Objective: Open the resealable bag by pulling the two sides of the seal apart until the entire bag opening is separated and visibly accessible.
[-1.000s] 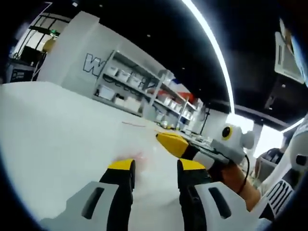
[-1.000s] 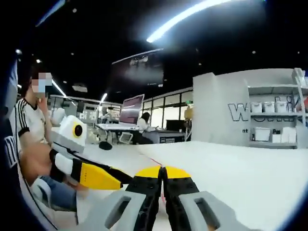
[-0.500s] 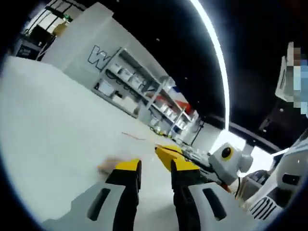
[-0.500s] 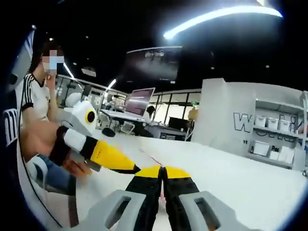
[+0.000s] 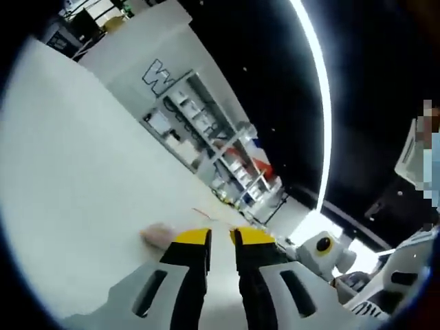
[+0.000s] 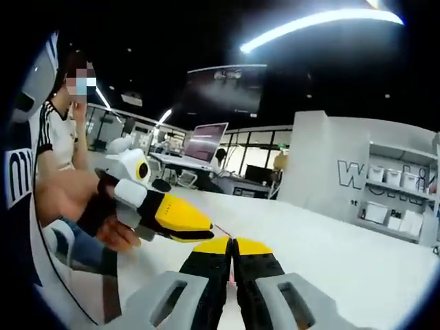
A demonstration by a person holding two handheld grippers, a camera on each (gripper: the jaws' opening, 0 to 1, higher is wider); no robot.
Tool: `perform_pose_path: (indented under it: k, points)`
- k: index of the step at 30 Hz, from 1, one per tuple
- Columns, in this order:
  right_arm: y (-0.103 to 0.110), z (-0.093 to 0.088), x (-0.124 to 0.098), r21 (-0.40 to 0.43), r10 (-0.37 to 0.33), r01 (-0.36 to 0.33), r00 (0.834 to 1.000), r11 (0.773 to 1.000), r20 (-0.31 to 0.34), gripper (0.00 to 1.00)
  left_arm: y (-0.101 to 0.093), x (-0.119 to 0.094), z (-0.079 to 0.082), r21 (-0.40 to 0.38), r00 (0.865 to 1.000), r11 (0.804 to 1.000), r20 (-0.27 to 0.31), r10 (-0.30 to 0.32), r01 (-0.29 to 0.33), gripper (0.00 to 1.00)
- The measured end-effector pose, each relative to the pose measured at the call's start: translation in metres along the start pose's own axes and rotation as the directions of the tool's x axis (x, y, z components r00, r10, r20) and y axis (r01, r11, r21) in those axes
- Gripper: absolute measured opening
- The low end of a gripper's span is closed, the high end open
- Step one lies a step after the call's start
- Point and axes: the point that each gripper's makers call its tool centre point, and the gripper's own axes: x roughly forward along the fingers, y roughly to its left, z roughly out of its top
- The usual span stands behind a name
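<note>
The right tool has its yellow-tipped jaws pressed together, a thin pink edge of the bag showing between them; the left tool stands narrowly parted, nothing seen between its jaws; a pinkish blur lies on the white desk just beside its left jaw; shelving stands beyond the desk's far edge.

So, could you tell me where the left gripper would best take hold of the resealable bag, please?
Probably the lip along the thin red seal line, close beside the right gripper, whose jaws stand shut there. The left gripper should come in from its own side, low over the table. The film is clear and hard to make out, so that line is the one sure landmark.
</note>
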Motion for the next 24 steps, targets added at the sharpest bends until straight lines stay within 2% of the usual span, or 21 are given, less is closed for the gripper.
perform_pose_path:
  k: [11, 24]
  points:
    - [0.006, 0.001, -0.004, 0.005, 0.007, -0.007, 1.000, 1.000, -0.003, 0.00, 0.000, 0.002, 0.000, -0.036, 1.000, 0.999, 0.004, -0.001, 0.001, 0.14]
    - [0.020, -0.005, -0.008, -0.003, 0.041, -0.041, 0.998, 0.999, -0.043, 0.00, 0.002, 0.004, -0.004, -0.089, 1.000, 0.996, -0.003, -0.004, 0.004, 0.13]
